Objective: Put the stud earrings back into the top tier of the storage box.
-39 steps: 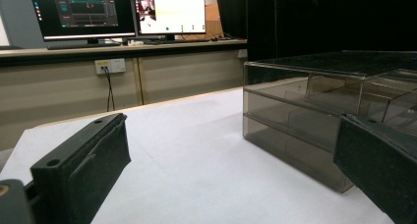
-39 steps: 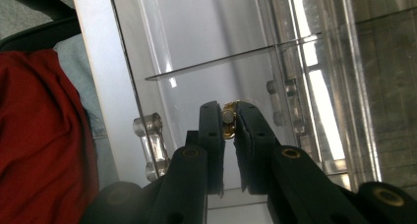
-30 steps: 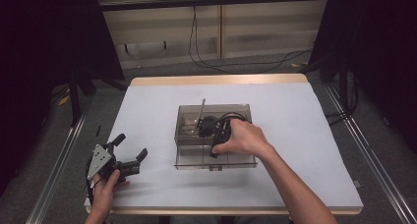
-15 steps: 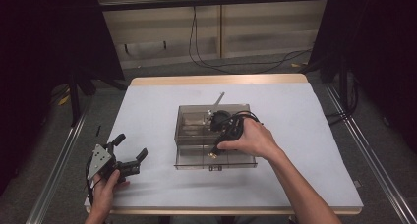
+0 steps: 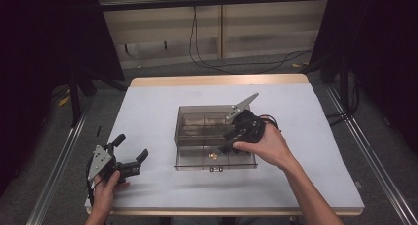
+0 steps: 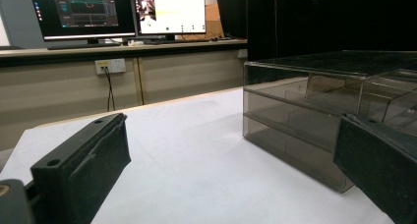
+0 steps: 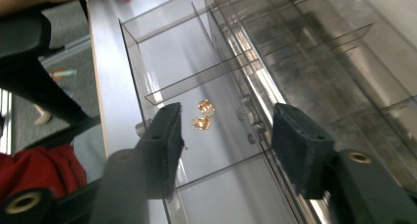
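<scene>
Right tongs (image 7: 223, 145): spread, jaws just been opening, nothing between them, above drawer.
Gold earrings (image 7: 203, 115): in pulled-out drawer (image 5: 246, 162), middle compartment.
Left tongs (image 5: 129, 155): spread, empty, on table (image 5: 148, 116).

no readable text, monitor screens (image 6: 128, 10) too blurred to read

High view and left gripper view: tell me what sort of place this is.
Probably a lab recording station: two monitors on a back bench, black curtains around a white table, and a clear drawer box set out as a test piece.
</scene>
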The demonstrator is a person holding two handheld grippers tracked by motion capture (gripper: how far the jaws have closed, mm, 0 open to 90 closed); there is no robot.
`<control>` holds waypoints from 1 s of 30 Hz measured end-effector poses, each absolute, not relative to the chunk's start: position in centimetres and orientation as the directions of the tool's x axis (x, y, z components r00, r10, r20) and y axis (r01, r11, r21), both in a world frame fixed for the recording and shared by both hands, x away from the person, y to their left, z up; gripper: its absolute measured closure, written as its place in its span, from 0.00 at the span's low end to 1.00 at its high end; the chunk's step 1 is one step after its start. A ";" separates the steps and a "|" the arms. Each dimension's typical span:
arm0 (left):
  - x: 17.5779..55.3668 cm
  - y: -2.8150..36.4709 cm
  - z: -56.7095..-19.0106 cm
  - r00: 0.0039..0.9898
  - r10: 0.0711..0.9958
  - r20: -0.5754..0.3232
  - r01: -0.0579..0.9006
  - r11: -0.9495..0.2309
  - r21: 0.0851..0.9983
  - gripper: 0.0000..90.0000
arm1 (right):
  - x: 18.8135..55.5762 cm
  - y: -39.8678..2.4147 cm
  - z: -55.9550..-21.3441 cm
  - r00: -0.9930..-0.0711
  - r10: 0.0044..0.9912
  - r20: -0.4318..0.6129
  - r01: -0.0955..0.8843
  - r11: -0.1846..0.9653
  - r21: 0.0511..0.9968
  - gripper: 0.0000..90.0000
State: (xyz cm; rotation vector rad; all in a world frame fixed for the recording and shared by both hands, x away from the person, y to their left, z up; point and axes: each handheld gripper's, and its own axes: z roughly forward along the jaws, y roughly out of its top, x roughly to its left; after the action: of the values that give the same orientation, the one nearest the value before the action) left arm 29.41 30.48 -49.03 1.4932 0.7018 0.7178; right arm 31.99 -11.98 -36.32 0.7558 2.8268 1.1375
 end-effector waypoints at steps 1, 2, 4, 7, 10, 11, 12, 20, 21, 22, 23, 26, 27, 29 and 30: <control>29.4 30.5 -49.0 0.619 0.785 0.027 0.008 -0.040 0.999 0.01 | 31.9 -12.2 -36.3 -0.882 0.443 0.161 0.429 0.613 0.663 0.42; 29.4 30.5 -49.0 0.619 0.785 0.026 0.008 -0.040 0.999 0.01 | 31.7 -12.6 -36.2 -0.876 0.458 0.150 0.427 0.592 0.684 0.38; 29.4 30.5 -49.0 0.618 0.785 0.027 0.008 -0.041 0.999 0.01 | 31.5 -13.4 -36.0 -0.861 0.484 0.159 0.438 0.544 0.716 0.34; 29.4 30.5 -49.0 0.615 0.788 0.034 0.006 -0.047 0.999 0.01 | 31.1 -15.1 -36.0 -0.835 0.521 0.178 0.454 0.468 0.758 0.31; 29.4 30.5 -49.0 0.618 0.786 0.028 0.009 -0.042 0.999 0.01 | 30.7 -16.4 -36.4 -0.812 0.555 0.179 0.470 0.440 0.765 0.28; 29.4 30.5 -49.0 0.618 0.786 0.028 0.008 -0.043 0.999 0.01 | 30.5 -16.8 -36.5 -0.805 0.568 0.173 0.472 0.434 0.767 0.25; 29.4 30.5 -49.0 0.619 0.785 0.026 0.008 -0.040 0.999 0.01 | 30.3 -17.1 -36.6 -0.797 0.580 0.168 0.475 0.431 0.767 0.23; 29.4 30.5 -49.0 0.618 0.786 0.029 0.007 -0.042 0.999 0.01 | 28.4 -20.2 -37.4 -0.741 0.649 0.172 0.483 0.338 0.808 0.19; 29.4 30.5 -49.0 0.618 0.786 0.026 0.008 -0.040 0.999 0.01 | 28.2 -20.8 -37.6 -0.730 0.659 0.183 0.494 0.323 0.807 0.19; 29.4 30.5 -49.0 0.618 0.786 0.027 0.008 -0.041 0.999 0.01 | 28.0 -21.3 -37.9 -0.720 0.668 0.188 0.499 0.309 0.810 0.19; 29.4 30.5 -49.0 0.619 0.785 0.027 0.008 -0.041 0.999 0.01 | 27.8 -21.9 -38.1 -0.707 0.681 0.187 0.500 0.295 0.815 0.18; 29.4 30.5 -49.0 0.618 0.785 0.027 0.008 -0.041 0.999 0.01 | 27.2 -23.0 -38.7 -0.685 0.706 0.179 0.499 0.275 0.822 0.18; 29.4 30.5 -49.0 0.615 0.788 0.033 0.005 -0.045 0.999 0.01 | 27.0 -23.3 -38.9 -0.678 0.713 0.177 0.500 0.271 0.823 0.18; 29.4 30.5 -49.0 0.618 0.786 0.028 0.009 -0.042 0.999 0.01 | 26.7 -24.1 -39.4 -0.663 0.724 0.190 0.509 0.250 0.824 0.18; 29.4 30.5 -49.0 0.618 0.786 0.028 0.009 -0.042 0.999 0.01 | 26.5 -24.4 -39.8 -0.653 0.733 0.190 0.510 0.240 0.826 0.17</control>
State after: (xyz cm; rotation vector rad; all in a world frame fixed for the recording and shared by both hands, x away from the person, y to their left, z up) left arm 29.42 30.50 -49.03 1.4955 0.7022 0.7189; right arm 26.48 -24.37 -39.76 1.1678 2.2760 1.3738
